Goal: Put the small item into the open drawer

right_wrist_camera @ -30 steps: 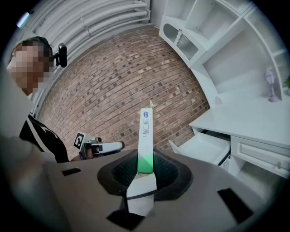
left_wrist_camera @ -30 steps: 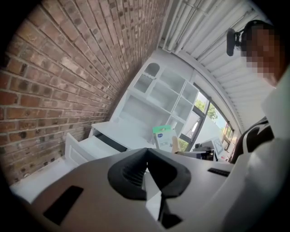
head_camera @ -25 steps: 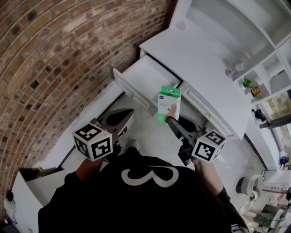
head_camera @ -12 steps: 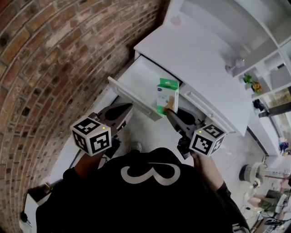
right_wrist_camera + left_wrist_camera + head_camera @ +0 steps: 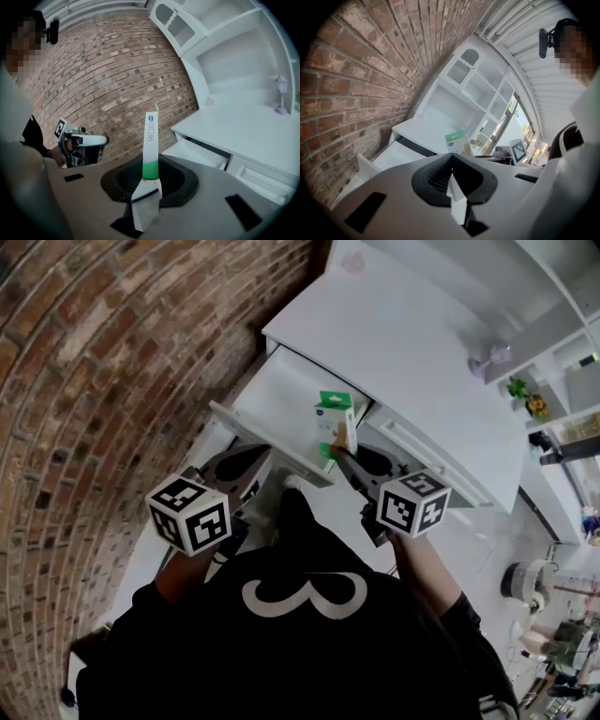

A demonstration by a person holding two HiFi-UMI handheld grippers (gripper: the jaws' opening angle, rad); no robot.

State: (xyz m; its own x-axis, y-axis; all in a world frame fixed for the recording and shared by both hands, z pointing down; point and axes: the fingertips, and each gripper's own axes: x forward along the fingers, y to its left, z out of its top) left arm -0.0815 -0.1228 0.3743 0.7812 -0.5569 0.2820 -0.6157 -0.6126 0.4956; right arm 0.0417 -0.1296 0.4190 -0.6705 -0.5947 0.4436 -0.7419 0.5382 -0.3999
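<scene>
Bright daylight — fisheye-warped, vignetted edges.

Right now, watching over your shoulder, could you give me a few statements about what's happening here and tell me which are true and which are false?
1. The right gripper grips a white and green box. True.
2. The box already lies in the drawer. False: the gripper holds it upright in the air.
3. The drawer is shut. False: it is pulled out.
4. The left gripper holds nothing. True: its jaws are together.
5. The wall is brick. True.
</scene>
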